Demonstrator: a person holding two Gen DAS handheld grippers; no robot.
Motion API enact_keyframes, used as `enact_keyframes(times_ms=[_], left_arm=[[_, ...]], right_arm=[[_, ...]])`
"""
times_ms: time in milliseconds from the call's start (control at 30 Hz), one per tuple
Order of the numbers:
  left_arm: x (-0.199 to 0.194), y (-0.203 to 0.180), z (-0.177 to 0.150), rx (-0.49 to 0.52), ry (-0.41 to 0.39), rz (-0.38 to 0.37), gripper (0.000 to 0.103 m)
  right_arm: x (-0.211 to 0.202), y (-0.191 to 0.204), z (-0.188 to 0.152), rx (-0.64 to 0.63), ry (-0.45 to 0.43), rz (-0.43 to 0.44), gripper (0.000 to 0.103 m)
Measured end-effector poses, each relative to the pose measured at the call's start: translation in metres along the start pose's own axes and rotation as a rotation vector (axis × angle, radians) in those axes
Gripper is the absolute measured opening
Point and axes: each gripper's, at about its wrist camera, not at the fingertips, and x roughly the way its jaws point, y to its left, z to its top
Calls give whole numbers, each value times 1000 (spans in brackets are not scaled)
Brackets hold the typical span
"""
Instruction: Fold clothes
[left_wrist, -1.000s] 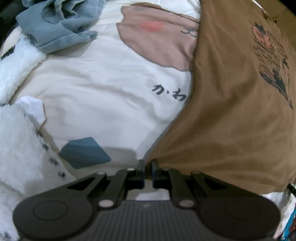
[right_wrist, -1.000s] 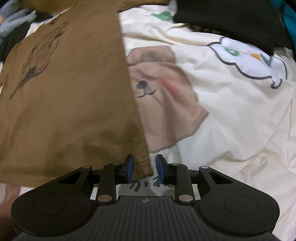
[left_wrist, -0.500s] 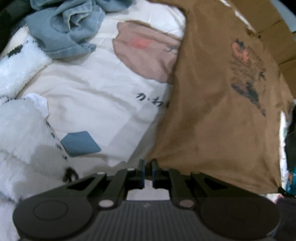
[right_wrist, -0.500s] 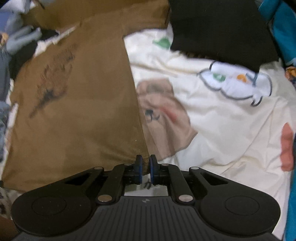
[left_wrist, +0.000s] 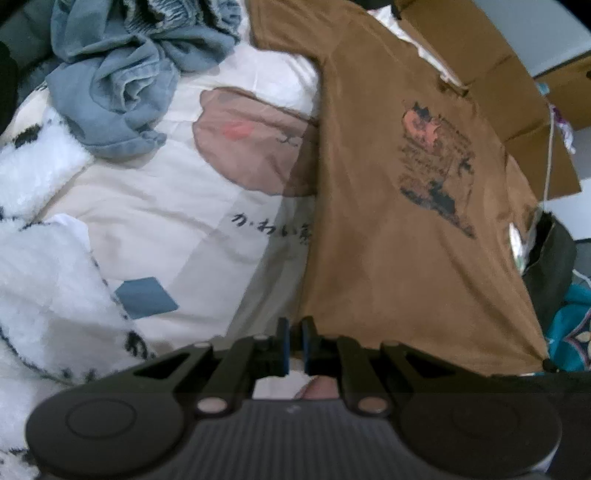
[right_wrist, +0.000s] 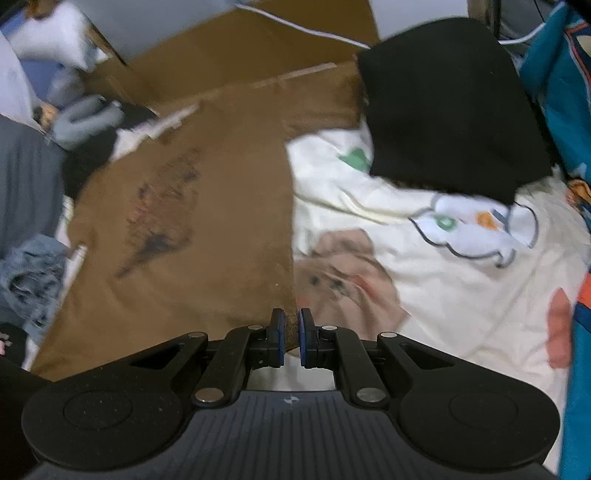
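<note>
Where bare duvet (left_wrist: 177, 206) flanks it, brown T-shirt (left_wrist: 369, 221) hem corners in both clamped tongs: left tongs (left_wrist: 294, 332), right tongs (right_wrist: 290, 328).

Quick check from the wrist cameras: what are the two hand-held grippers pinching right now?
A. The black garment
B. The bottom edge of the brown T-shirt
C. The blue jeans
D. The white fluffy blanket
B: the left hand-held gripper and the right hand-held gripper each have their pads closed on a bottom corner of the brown T-shirt, which stretches away from both.
</note>
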Motion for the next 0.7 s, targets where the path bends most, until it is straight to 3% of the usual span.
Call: enact_keyframes(times_ms=[700], left_arm=[[90,30,-6,6,117,148,6]], right_arm=[[87,-15,-34,-18,208,-198,5]])
